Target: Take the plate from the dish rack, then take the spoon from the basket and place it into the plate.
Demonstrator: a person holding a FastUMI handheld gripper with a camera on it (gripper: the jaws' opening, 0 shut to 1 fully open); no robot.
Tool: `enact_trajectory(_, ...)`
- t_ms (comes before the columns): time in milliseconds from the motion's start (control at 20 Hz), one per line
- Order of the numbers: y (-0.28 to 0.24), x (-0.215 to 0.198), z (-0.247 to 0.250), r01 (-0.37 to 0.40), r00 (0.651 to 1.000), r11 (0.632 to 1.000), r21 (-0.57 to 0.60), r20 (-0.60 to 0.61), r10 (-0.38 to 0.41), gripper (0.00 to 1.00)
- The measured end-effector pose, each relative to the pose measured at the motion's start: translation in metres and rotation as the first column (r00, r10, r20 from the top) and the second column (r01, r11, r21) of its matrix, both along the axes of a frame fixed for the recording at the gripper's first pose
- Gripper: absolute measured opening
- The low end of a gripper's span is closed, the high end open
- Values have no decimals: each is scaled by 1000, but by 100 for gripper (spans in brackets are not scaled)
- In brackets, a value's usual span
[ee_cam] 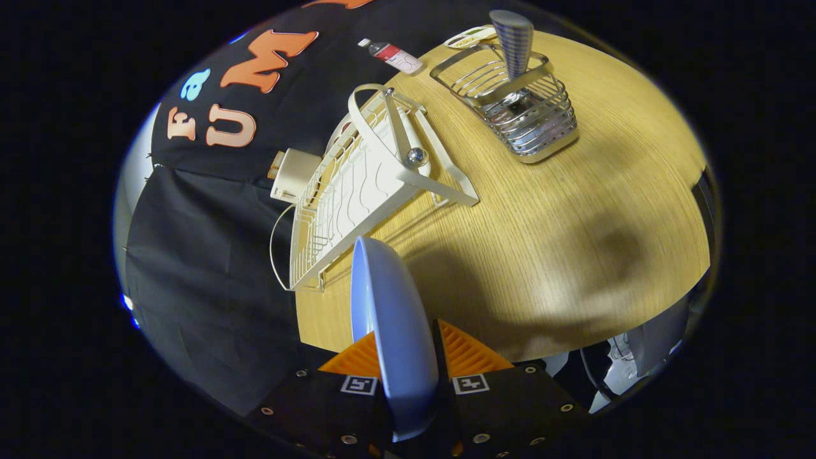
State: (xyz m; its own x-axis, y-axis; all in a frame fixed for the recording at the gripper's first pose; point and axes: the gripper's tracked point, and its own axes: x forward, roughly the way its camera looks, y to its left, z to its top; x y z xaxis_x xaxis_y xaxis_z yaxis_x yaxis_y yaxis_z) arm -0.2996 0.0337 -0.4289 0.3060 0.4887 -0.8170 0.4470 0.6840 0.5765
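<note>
The plate [392, 319] stands on its edge between the gripper [408, 363] fingers, which squeeze it from both sides. The dish rack [357, 191] sits just ahead, the basket [529, 108] with the spoon [513, 41] farther off. A loose squeeze might let the plate slip onto the table [574, 223].

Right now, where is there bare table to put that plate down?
The gripper holds the plate on edge. A bare stretch of table lies ahead, between dish rack and basket. The far edge, near the bottle, is crowded.
</note>
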Motion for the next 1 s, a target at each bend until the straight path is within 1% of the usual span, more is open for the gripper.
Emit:
enact_trajectory(100,4,-4,-16,12,999,1000,-26,-41,-13,29)
enact_trajectory(150,4,-2,-14,18,999,1000,-23,-51,-19,29)
enact_trajectory(200,10,3,-23,41,997,999,-23,-59,-42,29)
enact_trajectory(300,15,9,-24,68,995,998,-17,-70,-69,29)
enact_trajectory(400,18,15,-28,49,997,998,-44,-63,-52,30)
enact_trajectory(500,11,21,-30,24,998,994,-106,-53,-30,36)
enact_trajectory(550,8,24,-32,10,999,990,-137,-46,-17,41)
enact_trajectory(600,5,26,-32,-4,999,988,-155,-38,-2,43)
enact_trajectory(650,2,26,-30,-13,1000,985,-170,-28,8,51)
enact_trajectory(700,-2,28,-28,-20,1000,983,-184,-18,17,54)
enact_trajectory(750,-6,30,-23,-21,1000,981,-192,0,21,60)
enact_trajectory(850,-18,34,-14,-19,999,975,-223,41,29,65)
enact_trajectory(900,-25,37,-10,-27,997,969,-244,65,44,67)
enact_trajectory(1000,-37,37,-4,-84,987,948,-306,105,121,72)
